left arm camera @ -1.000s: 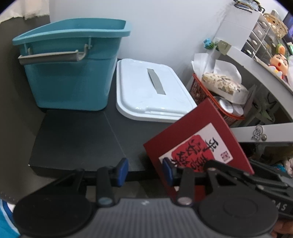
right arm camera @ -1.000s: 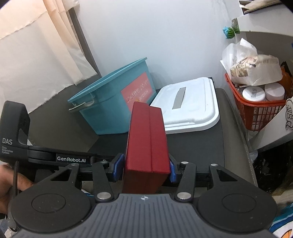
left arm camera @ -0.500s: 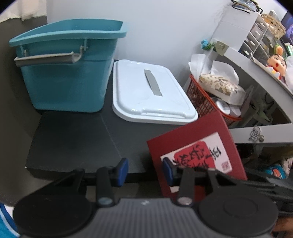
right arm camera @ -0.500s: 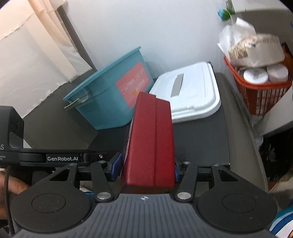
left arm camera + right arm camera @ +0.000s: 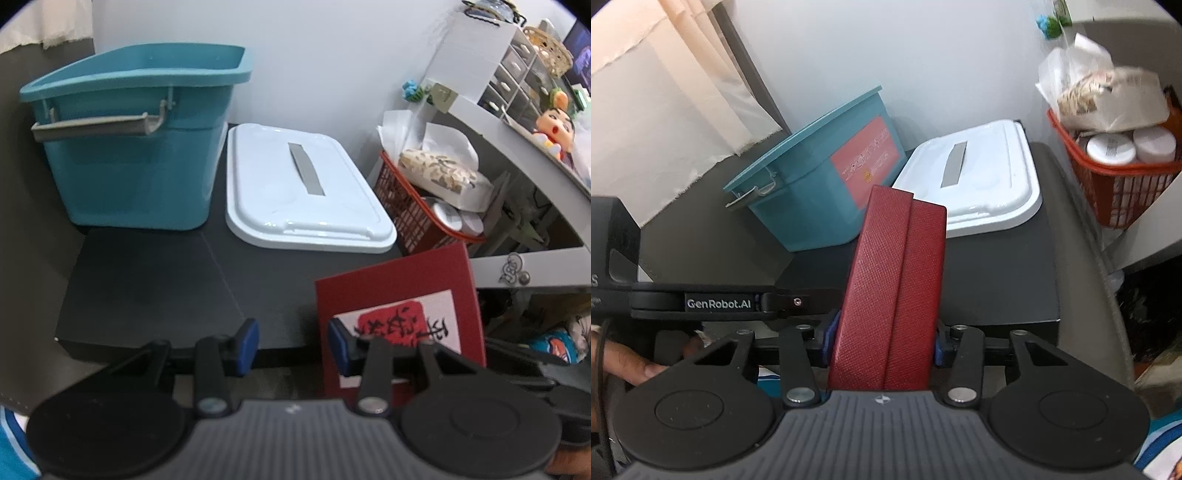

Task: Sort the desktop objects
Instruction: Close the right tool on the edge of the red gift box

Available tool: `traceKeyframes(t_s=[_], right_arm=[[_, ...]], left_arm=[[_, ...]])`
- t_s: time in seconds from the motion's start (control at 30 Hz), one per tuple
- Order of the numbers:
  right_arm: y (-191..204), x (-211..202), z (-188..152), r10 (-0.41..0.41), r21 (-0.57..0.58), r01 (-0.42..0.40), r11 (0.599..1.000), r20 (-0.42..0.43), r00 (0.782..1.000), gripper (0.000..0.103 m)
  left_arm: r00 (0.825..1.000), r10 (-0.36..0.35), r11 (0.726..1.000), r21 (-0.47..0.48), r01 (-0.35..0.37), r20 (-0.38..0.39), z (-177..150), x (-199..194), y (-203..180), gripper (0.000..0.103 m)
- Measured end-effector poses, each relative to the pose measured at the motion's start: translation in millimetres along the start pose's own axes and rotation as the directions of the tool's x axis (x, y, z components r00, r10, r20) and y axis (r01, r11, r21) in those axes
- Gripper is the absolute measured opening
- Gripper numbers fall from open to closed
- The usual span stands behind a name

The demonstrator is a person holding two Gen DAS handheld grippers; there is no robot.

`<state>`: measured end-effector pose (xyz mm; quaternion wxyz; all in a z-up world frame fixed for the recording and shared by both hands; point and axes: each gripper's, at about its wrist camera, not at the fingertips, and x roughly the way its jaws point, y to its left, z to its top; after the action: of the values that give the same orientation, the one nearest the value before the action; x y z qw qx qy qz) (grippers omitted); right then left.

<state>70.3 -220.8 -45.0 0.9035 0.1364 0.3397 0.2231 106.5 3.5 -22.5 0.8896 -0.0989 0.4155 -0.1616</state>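
Observation:
A dark red textured box [image 5: 901, 266] stands on edge between the blue pads of my right gripper [image 5: 884, 339], whose jaws are closing and pressing on both its sides. In the left wrist view the same red box [image 5: 399, 291] shows its white label with a red seal, low on the right. My left gripper [image 5: 291, 338] hovers over the near edge of the black desk [image 5: 147, 288], open with nothing between its fingers. The teal bin [image 5: 136, 155] stands at the back left, open at the top. Its white lid [image 5: 295, 192] lies flat beside it.
A red mesh basket [image 5: 406, 206] with a tissue pack and jars sits right of the lid. Beyond it a grey shelf [image 5: 517, 147] carries small drawers and a doll. A beige curtain [image 5: 646, 92] hangs at the left. A person's hand [image 5: 628, 365] grips the left tool.
The red box has swung from tilted to nearly upright and sunk lower in the left wrist view. The right pads have drawn tighter on it. My left gripper has stayed put.

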Motion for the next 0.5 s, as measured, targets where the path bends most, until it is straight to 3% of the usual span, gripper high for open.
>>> traceKeyframes(t_s=[0.13, 0.23, 0.5], right_arm=[[8.2, -9.6, 2.4, -0.113, -0.079, 0.116, 0.990, 0.048, 0.992, 0.049], [8.9, -11.8, 4.4, -0.153, -0.110, 0.160, 0.981, 0.063, 0.986, 0.049], [8.9, -6.2, 2.1, -0.147, -0.137, 0.151, 0.979, 0.038, 0.988, 0.049]], left_arm=[[1.000, -0.002, 1.000, -0.001, 0.002, 0.005, 0.2, -2.0, 0.6, 0.044], [1.000, -0.004, 1.000, -0.003, 0.004, 0.008, 0.6, -2.9, 1.0, 0.044], [1.000, -0.006, 1.000, -0.006, 0.006, 0.012, 1.4, -3.2, 1.6, 0.044]])
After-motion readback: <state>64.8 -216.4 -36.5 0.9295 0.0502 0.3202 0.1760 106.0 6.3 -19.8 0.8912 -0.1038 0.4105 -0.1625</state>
